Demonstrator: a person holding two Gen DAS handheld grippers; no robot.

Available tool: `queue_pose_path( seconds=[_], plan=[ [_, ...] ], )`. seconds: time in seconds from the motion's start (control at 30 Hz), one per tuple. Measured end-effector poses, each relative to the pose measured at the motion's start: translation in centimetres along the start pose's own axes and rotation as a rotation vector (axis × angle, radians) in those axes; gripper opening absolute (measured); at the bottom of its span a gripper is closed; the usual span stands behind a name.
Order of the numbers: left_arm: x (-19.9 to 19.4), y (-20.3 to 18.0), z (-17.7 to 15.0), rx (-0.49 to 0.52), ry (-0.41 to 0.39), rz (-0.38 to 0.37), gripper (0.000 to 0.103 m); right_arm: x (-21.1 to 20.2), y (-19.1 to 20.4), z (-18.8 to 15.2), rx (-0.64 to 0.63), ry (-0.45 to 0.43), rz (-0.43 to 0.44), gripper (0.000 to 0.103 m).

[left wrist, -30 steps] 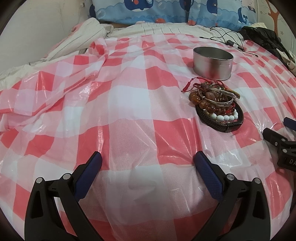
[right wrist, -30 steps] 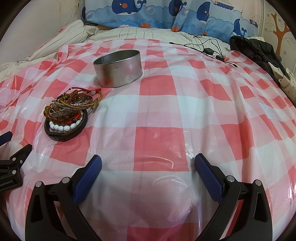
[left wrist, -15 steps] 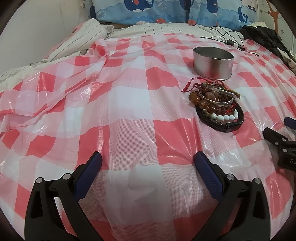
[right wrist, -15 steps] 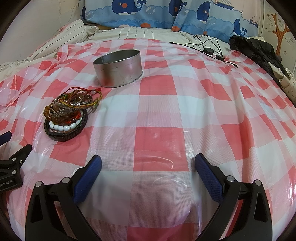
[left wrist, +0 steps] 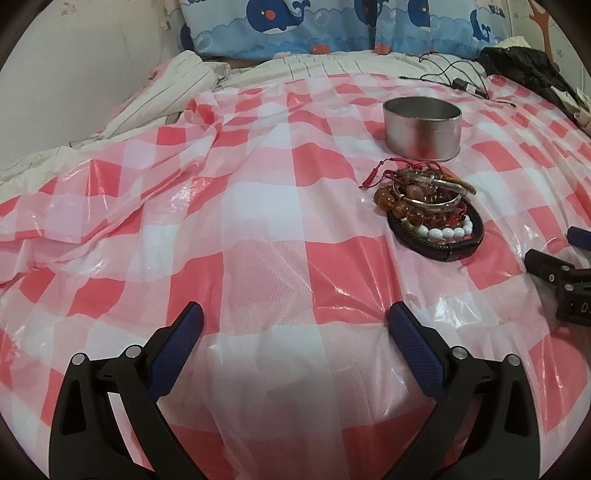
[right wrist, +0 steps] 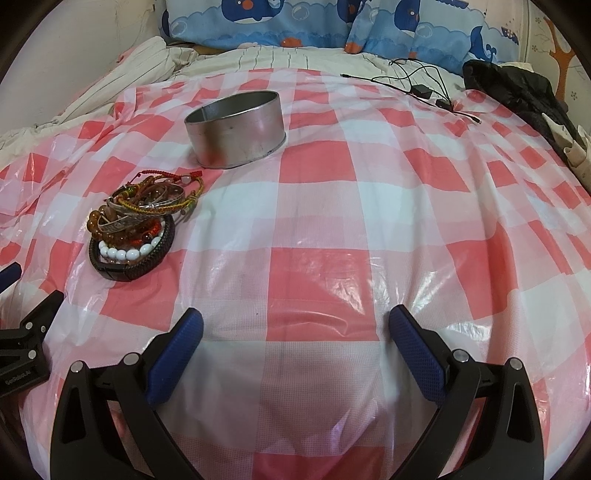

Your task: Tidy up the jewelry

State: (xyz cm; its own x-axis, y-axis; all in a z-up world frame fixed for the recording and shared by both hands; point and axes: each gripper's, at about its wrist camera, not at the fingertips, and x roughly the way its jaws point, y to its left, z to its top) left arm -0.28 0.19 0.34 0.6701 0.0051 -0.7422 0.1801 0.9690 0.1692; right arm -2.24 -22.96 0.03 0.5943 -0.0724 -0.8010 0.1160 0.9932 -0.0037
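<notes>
A pile of bracelets (left wrist: 430, 210) lies on the red-and-white checked plastic sheet (left wrist: 258, 221): a black braided band, white beads, amber beads, silver bangles and red cords. It also shows in the right wrist view (right wrist: 135, 229). A round silver tin (left wrist: 422, 127), open at the top, stands just behind the pile, and shows in the right wrist view (right wrist: 236, 127) too. My left gripper (left wrist: 293, 332) is open and empty, near and left of the pile. My right gripper (right wrist: 295, 332) is open and empty, near and right of the pile.
The sheet covers a bed. Blue whale-print pillows (right wrist: 314, 22) lie at the back, with a striped blanket (left wrist: 177, 92) at back left. Black cables (right wrist: 417, 83) and a black garment (right wrist: 517, 92) lie at back right. The sheet is wrinkled at the left (left wrist: 110, 192).
The left wrist view has shifted very slightly; the bracelets, the tin and both grippers' openings look the same.
</notes>
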Motion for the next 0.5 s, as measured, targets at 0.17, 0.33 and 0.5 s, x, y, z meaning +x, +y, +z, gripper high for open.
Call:
queue_pose_path(
  seconds=[0.17,0.33,0.5],
  plan=[
    [-1.1,0.9,0.4,-0.029,-0.051,-0.073,0.097,-0.3,0.4,-0.2,-0.007,-0.006,-0.007,0.096],
    [-1.6,1.5,2.3,-0.033,-0.054,-0.146,0.097,-1.6,0.8,0.0,-0.018,-0.041,0.057,0.096],
    [-1.3,2.1,6.3,0.063,-0.070,-0.157,0.097,-3.6,3.4,2.5,-0.141,-0.111,0.212,0.096]
  ],
)
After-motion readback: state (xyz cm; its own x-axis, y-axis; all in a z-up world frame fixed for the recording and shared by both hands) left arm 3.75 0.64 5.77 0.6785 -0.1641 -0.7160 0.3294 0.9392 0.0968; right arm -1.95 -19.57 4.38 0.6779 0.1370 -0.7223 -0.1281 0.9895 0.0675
